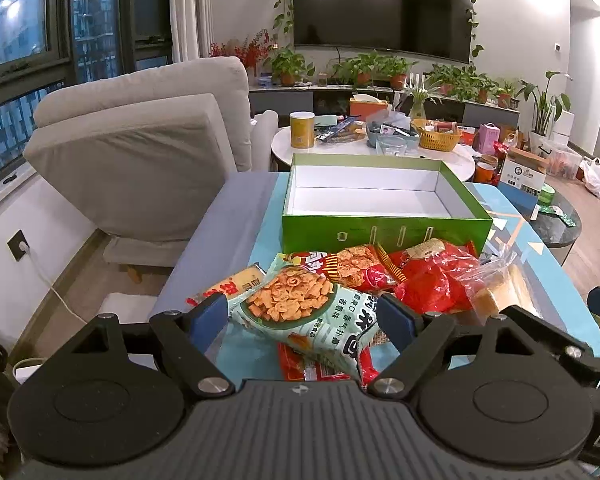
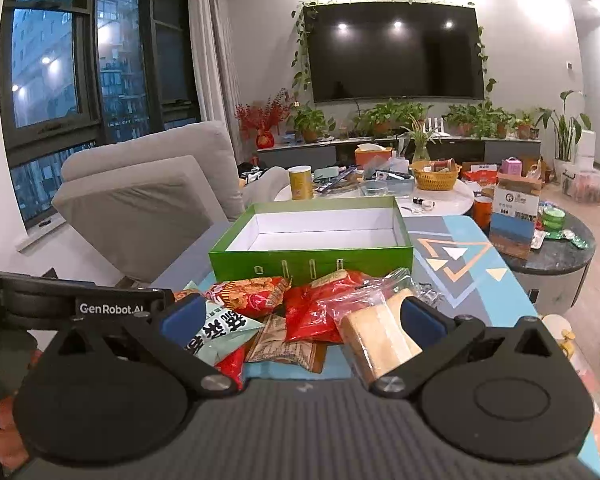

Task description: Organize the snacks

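An empty green box (image 1: 380, 234) (image 2: 312, 258) with a white inside stands on the blue patterned cloth. A heap of snacks lies in front of it: a pale green bag (image 1: 300, 312) (image 2: 216, 332), an orange-red bag (image 1: 356, 268) (image 2: 252, 292), a red bag (image 1: 432, 280) (image 2: 312, 316), a clear bag of pale cake (image 1: 496, 288) (image 2: 380, 340) and a brown packet (image 2: 284, 344). My left gripper (image 1: 302, 316) is open, its pads on either side of the pale green bag. My right gripper (image 2: 300, 318) is open over the heap, its right finger (image 2: 420, 318) beside the cake bag.
A grey sofa (image 1: 140, 152) stands to the left of the table. Behind the box is a round white table (image 1: 452, 156) crowded with a yellow can (image 1: 302, 130) and a wicker basket (image 1: 438, 136). A dark round table (image 2: 560, 256) with boxes sits to the right.
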